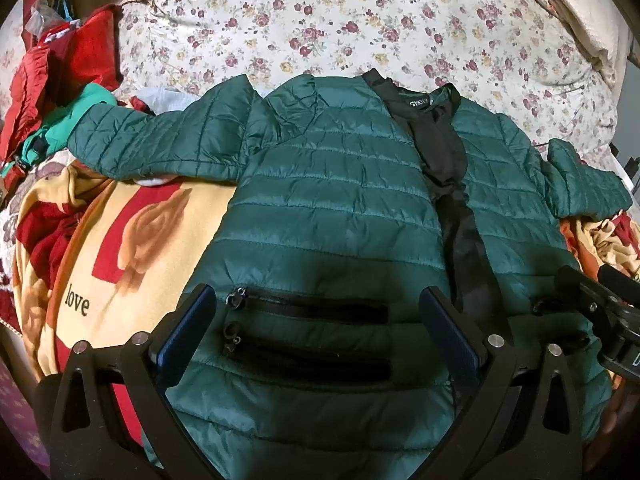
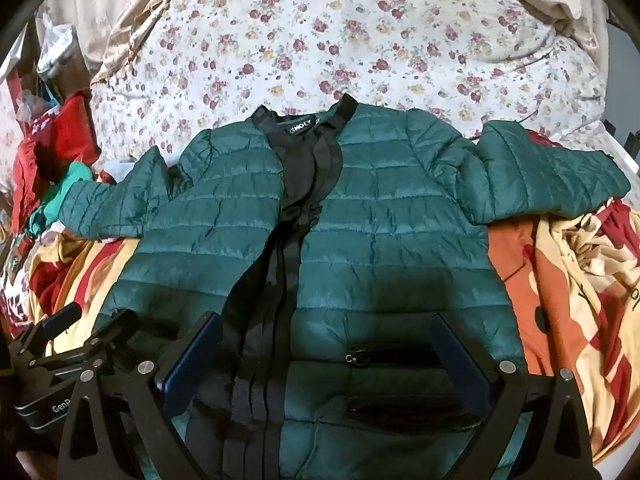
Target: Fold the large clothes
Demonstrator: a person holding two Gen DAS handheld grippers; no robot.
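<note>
Both tools I hold gape wide, gripping nothing: left tool (image 1: 316,328) over the green jacket (image 1: 340,208) pocket zips, right tool (image 2: 324,354) just beside it.

Ahead of both claws lies the jacket (image 1: 340,208), dark teal-green, quilted in horizontal bands on the body and small squares on the sleeves; its front placket, collar and pocket zips (image 1: 308,306) are black. Beyond it the sheet (image 1: 360,20) is cream, scattered with maroon, pink and yellow flowers. Left of the left claw (image 1: 316,332) the blanket (image 1: 132,248) is yellow-beige with a red block and black lettering. Far left sit red clothes (image 1: 68,64) and a bright mint-green piece (image 1: 76,112). Right of the right claw (image 2: 328,360) the blanket shows orange, red and cream patches. The claws are black with blue pads (image 1: 188,332).
</note>
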